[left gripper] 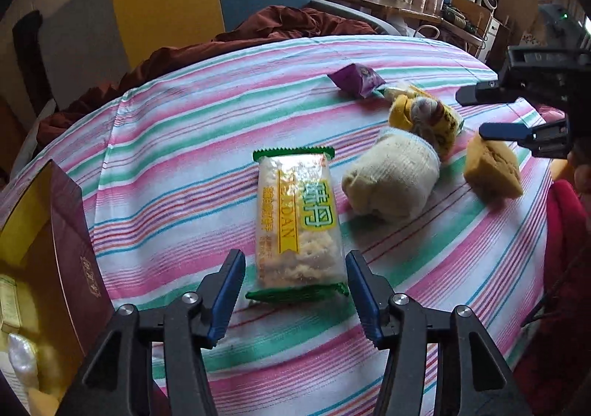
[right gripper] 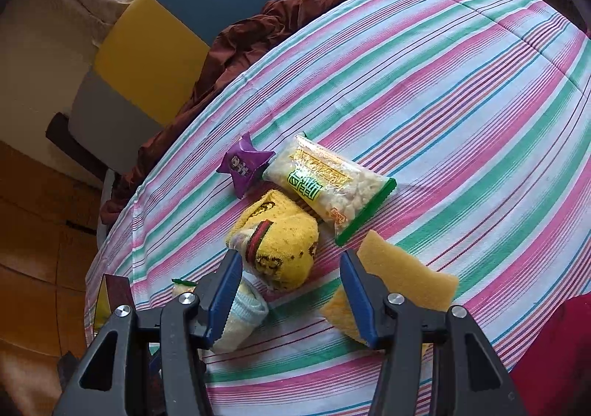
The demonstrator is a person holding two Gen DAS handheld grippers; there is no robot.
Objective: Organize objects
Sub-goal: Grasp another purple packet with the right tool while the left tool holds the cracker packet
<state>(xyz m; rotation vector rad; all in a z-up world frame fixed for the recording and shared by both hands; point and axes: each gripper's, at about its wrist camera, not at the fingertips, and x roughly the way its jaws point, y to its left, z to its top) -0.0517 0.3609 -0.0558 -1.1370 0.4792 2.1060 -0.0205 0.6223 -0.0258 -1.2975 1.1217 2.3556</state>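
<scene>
Your left gripper (left gripper: pixel 295 270) straddles the near end of the snack packet (left gripper: pixel 297 222), fingers spread, nothing held. Right gripper (right gripper: pixel 290 268) also released. Clench shallow and the slick film may slip out.

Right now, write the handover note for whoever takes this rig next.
Left gripper: jaws open, empty, straddling the near end of the green-edged cracker packet.
Right gripper: jaws open, empty, over the yellow sock roll, with the yellow sponge at its right jaw.
On the striped cloth: cream sock roll, purple snack packet, a second cracker packet beside the yellow sock.
Maroon box stands open at the left edge, some items already inside.
Done: nothing lifted at this moment.
Left: every item on the cloth; likely start with the near cracker packet.
</scene>
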